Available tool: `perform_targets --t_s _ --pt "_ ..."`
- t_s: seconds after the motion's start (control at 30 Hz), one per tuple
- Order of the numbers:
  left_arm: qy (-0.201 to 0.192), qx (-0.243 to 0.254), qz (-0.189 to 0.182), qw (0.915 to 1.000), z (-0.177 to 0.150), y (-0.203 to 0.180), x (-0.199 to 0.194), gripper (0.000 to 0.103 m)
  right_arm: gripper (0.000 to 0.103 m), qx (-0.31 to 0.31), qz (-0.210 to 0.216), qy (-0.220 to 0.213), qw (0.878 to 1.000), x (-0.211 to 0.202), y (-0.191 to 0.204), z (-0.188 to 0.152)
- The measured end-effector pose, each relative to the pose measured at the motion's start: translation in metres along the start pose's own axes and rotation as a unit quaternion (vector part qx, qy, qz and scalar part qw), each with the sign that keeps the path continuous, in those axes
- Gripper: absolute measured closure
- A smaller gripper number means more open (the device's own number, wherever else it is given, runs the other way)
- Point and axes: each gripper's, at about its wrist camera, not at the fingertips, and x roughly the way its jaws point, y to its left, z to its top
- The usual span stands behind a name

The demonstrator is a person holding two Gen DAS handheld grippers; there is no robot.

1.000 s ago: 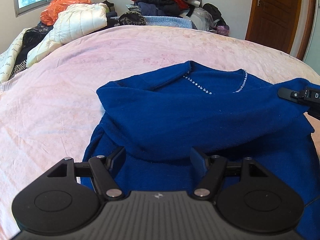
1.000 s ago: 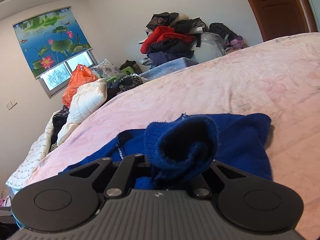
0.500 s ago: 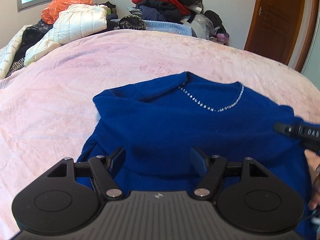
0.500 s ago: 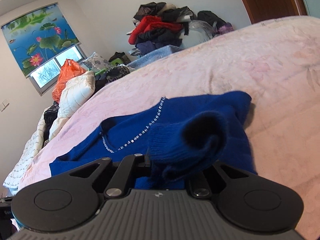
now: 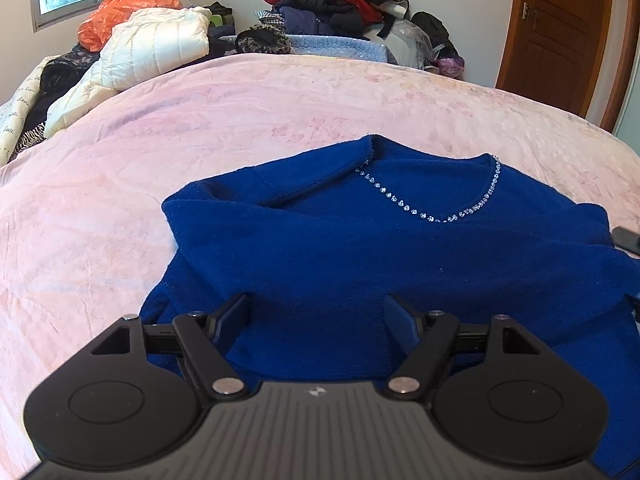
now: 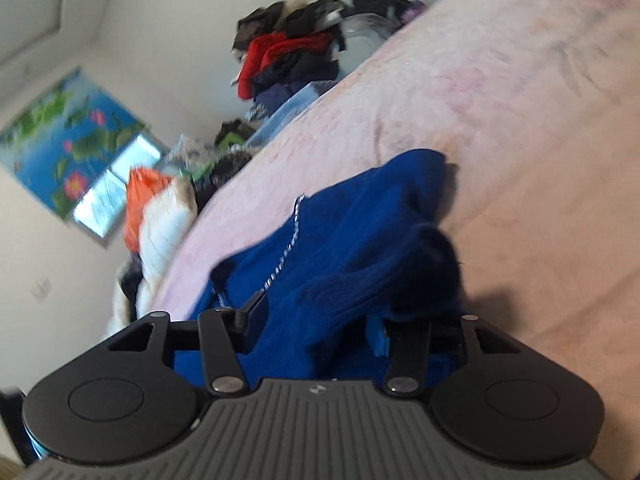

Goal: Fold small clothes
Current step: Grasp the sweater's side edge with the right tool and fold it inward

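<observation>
Through the left wrist camera, I'm seeing my left claw [image 5: 316,312] hovering with its fingers spread apart over the blue sweater [image 5: 380,256], which is lying on the pink bed [image 5: 200,120] with a sleeve folded across its chest. Through the right wrist camera, tilted and blurred, my right claw [image 6: 320,316] is standing apart too, the sweater's cuff [image 6: 432,264] bunching between its fingers.

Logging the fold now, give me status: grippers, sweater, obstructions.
Left gripper open over sweater. Right gripper open, sleeve lying between jaws. Nothing blocking on bed.
</observation>
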Motion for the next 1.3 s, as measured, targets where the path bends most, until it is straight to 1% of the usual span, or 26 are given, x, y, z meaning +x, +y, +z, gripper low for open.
perform_targets --t_s 0.07,0.17,0.23,0.27,0.37,0.4,0.43,0.47,0.5,0.53,0.57,0.63,0.67,0.7,0.77,0.83,0.93,0.97,1.0,1.03,1.07,1.17,1.2,1.23,1.27,1.3 --pt "0.000 -0.002 0.000 1.0000 0.000 0.000 0.001 0.027 0.046 0.067 0.027 0.001 0.997 -0.003 -0.016 0.005" --pt "-0.002 0.003 0.002 1.0000 -0.001 -0.002 0.001 0.027 0.045 0.146 0.057 0.000 0.988 -0.003 -0.032 0.006" --pt "-0.003 0.004 0.002 1.0000 -0.001 -0.003 0.001 0.027 0.050 0.160 0.064 0.001 0.985 -0.002 -0.034 0.006" --pt "-0.003 0.002 0.002 1.0000 -0.001 -0.002 0.002 0.026 0.050 0.158 0.061 0.004 0.986 -0.001 -0.032 0.006" --pt "-0.007 -0.009 0.003 0.9999 0.000 0.000 0.002 0.026 0.052 0.120 0.058 0.008 0.991 0.006 -0.018 0.010" --pt "-0.009 -0.014 0.002 0.9999 0.000 0.001 0.001 0.026 0.060 0.097 0.061 0.001 0.993 0.006 -0.010 0.013" --pt "-0.011 -0.017 0.001 0.9998 0.000 0.002 0.001 0.026 0.068 0.064 0.077 -0.016 0.995 0.003 0.000 0.018" --pt "-0.009 -0.017 0.001 0.9998 0.000 0.002 0.001 0.026 0.069 0.013 0.095 -0.041 0.995 -0.003 0.013 0.021" --pt "-0.006 -0.015 0.002 0.9999 0.000 0.002 0.001 0.026 0.069 -0.049 0.096 -0.066 0.992 -0.009 0.027 0.021" --pt "-0.005 -0.011 0.003 0.9999 0.000 0.001 0.002 0.026 0.069 -0.092 0.080 -0.075 0.990 -0.011 0.036 0.023" --pt "-0.005 -0.009 0.004 0.9999 0.000 0.000 0.002 0.026 0.068 -0.097 0.059 -0.061 0.992 -0.008 0.036 0.026" --pt "-0.005 -0.006 0.005 1.0000 -0.001 -0.001 0.002 0.026 0.068 -0.045 0.012 -0.017 0.999 0.005 0.018 0.031" --pt "-0.005 -0.005 0.005 1.0000 -0.001 -0.001 0.003 0.026 0.068 -0.020 -0.016 -0.002 1.000 0.010 0.006 0.031" --pt "-0.004 -0.004 0.005 1.0000 -0.001 -0.002 0.003 0.026 0.068 -0.004 -0.032 0.005 0.999 0.013 -0.003 0.030" --pt "-0.003 -0.002 0.006 1.0000 -0.001 -0.002 0.004 0.026 0.068 0.017 -0.019 0.003 1.000 0.016 -0.015 0.025" --pt "-0.002 -0.004 0.006 1.0000 0.000 -0.002 0.004 0.026 0.065 0.032 -0.003 -0.001 0.999 0.019 -0.019 0.026" --pt "-0.005 -0.013 0.003 0.9999 0.002 0.001 0.004 0.026 0.063 0.032 0.000 -0.007 0.999 0.027 -0.016 0.026" --pt "-0.003 -0.012 0.004 0.9999 0.003 0.001 0.006 0.026 0.064 0.024 -0.007 -0.010 1.000 0.029 -0.013 0.027" --pt "-0.005 -0.013 0.008 0.9999 0.004 0.003 0.007 0.026 0.081 0.011 -0.020 -0.007 1.000 0.032 -0.009 0.028" --pt "-0.009 -0.016 0.015 0.9997 0.005 0.005 0.008 0.026 0.090 -0.001 -0.033 0.000 0.999 0.034 -0.008 0.028" --pt "-0.010 -0.022 0.026 0.9994 0.008 0.008 0.010 0.026 0.090 -0.009 -0.039 0.007 0.999 0.040 0.000 0.030" --pt "-0.017 -0.052 0.039 0.9978 0.016 0.020 0.008 0.026 0.090 -0.051 -0.017 0.031 0.998 0.058 0.037 0.038" --pt "-0.023 -0.058 0.041 0.9972 0.018 0.024 0.006 0.026 0.090 -0.071 0.005 0.025 0.997 0.059 0.056 0.041" --pt "-0.029 -0.063 0.046 0.9965 0.020 0.028 0.003 0.026 0.090 -0.088 0.045 0.007 0.995 0.055 0.073 0.046" --pt "-0.034 -0.067 0.051 0.9959 0.021 0.031 0.000 0.026 0.090 -0.102 0.089 -0.020 0.991 0.047 0.089 0.050" --pt "-0.037 -0.070 0.054 0.9954 0.022 0.035 -0.002 0.026 0.090 -0.114 0.122 -0.049 0.985 0.037 0.101 0.054"
